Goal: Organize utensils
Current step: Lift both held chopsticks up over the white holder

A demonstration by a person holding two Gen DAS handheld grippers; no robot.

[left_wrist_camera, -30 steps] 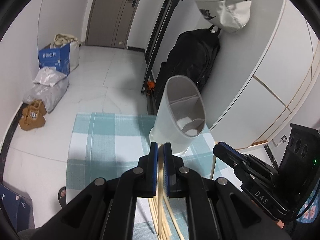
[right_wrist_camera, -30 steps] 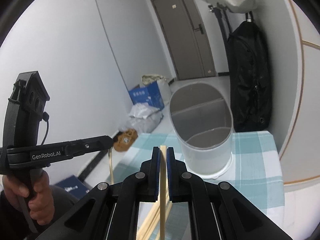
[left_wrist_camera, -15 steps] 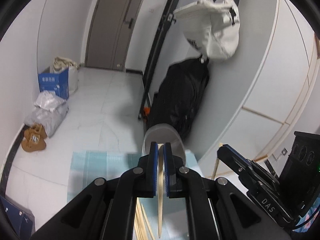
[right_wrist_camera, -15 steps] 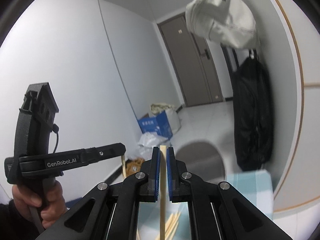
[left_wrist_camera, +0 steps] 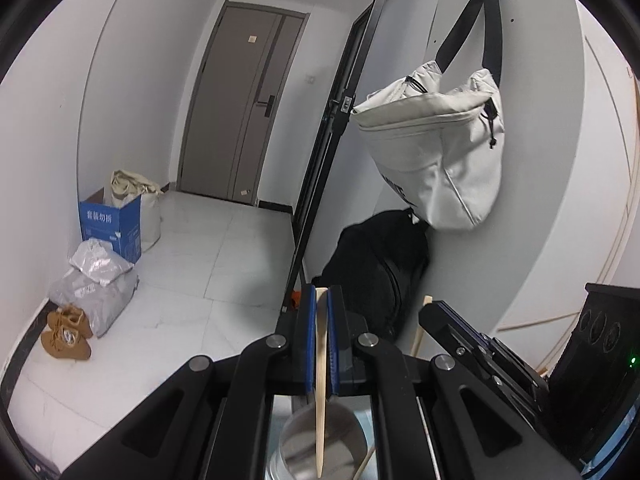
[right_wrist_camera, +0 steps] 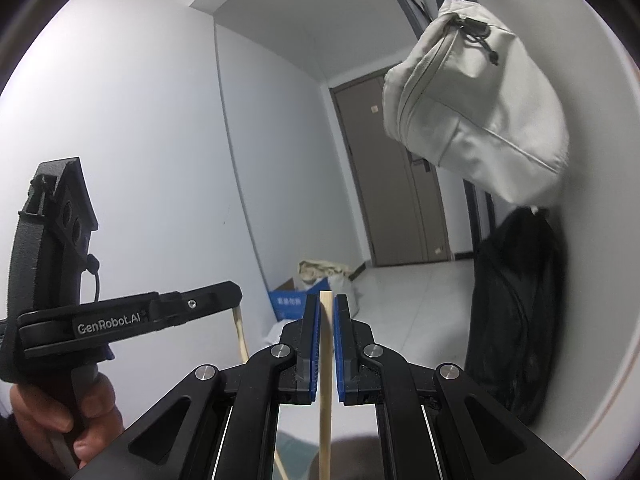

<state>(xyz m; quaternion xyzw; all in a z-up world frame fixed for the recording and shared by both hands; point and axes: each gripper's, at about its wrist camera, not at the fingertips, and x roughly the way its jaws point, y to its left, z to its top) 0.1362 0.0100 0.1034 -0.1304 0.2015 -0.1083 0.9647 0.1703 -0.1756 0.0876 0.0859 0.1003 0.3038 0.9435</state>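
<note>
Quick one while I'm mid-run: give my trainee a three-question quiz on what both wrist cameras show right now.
1. True or false: the left gripper is empty.
2. What does the right gripper hold? A) spoon B) wooden chopstick C) nothing
3. What sits below the left chopstick?

Key:
1. False; its fingers clamp a chopstick.
2. B, a wooden chopstick.
3. The grey utensil holder, its open top beneath the stick's tip.

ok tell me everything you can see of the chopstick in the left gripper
The pale wooden chopstick is slim, tapered and unpainted. It hangs almost upright, its thick squared end up between the blue-padded fingers of the left gripper, which is shut on it. Its pointed tip hangs over the mouth of the grey cylindrical utensil holder below; contact there cannot be judged.
</note>
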